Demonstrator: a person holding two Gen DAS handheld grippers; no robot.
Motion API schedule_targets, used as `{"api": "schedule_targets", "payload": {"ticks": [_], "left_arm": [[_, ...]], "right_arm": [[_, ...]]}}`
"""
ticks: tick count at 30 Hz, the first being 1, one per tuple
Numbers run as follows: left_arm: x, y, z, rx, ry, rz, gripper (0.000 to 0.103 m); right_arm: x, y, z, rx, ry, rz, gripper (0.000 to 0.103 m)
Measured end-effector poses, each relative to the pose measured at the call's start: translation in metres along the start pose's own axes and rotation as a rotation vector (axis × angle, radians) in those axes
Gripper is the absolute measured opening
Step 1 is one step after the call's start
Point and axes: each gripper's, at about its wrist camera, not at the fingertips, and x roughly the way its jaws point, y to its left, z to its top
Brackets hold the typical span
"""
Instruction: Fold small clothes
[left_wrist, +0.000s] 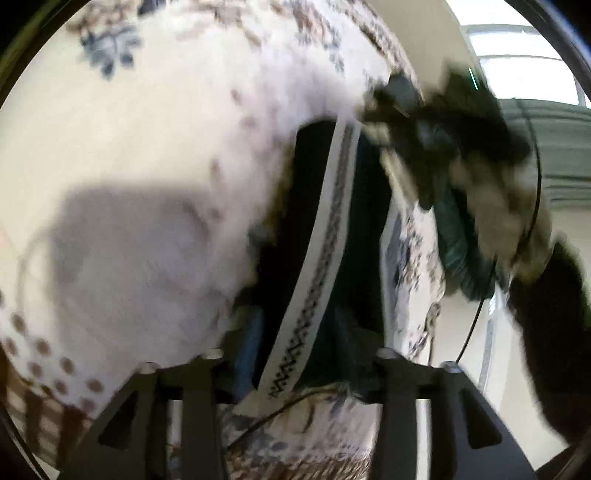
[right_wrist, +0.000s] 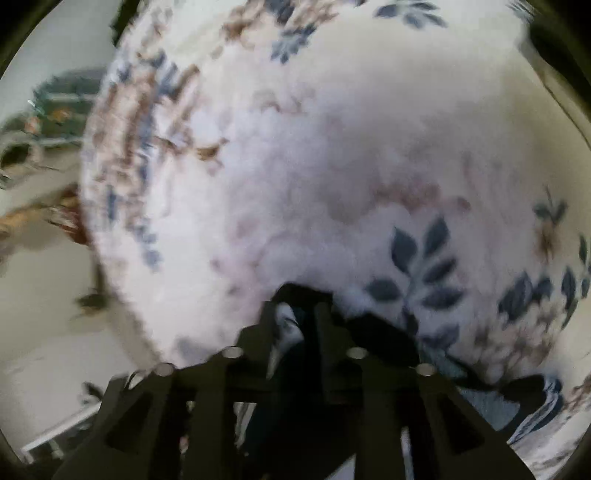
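A: What is being shown at the left gripper?

B: A dark garment with a white patterned band is being held up between its fingers above a flowered blanket. The fingers are being hidden by the cloth, so how far the jaws are standing apart cannot be told. The far end is being held by the right gripper, which is blurred.

A: And in the right view?

B: The right gripper is being kept closed on a bunched fold of the dark garment, just above the blanket.
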Motion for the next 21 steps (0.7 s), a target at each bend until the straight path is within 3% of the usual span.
{"api": "schedule_targets", "payload": {"ticks": [2,4,8,11,14,16,17,18,21], "left_arm": [[-0.008,0.0,0.011,0.0,-0.037,-0.014,0.076],[-0.004,0.001,0.024,-0.008,-0.033,-0.011,0.076],[0.023,-0.011,0.059,0.049,-0.002,0.027,0.076],[0.055,-0.025,0.093,0.085,0.026,0.042,0.076],[0.089,-0.031,0.121,0.101,0.062,0.068,0.076],[0.101,-0.033,0.129,0.106,0.065,0.078,0.07],[0.105,-0.039,0.129,0.139,0.048,0.073,0.041],[0.11,-0.045,0.127,0.18,0.065,0.106,0.033],[0.104,-0.046,0.124,0.19,0.052,0.113,0.026]], "right_arm": [[-0.034,-0.027,-0.022,0.061,-0.088,0.063,0.07],[-0.064,-0.066,-0.053,0.141,-0.18,0.071,0.075],[-0.087,-0.159,-0.137,0.363,-0.276,0.057,0.075],[-0.069,-0.226,-0.204,0.543,-0.295,0.115,0.075],[-0.045,-0.263,-0.241,0.642,-0.331,0.191,0.075],[-0.032,-0.278,-0.251,0.674,-0.364,0.24,0.075],[-0.026,-0.283,-0.252,0.683,-0.38,0.266,0.075],[-0.022,-0.287,-0.252,0.685,-0.395,0.28,0.075],[-0.014,-0.3,-0.242,0.663,-0.425,0.313,0.076]]}}
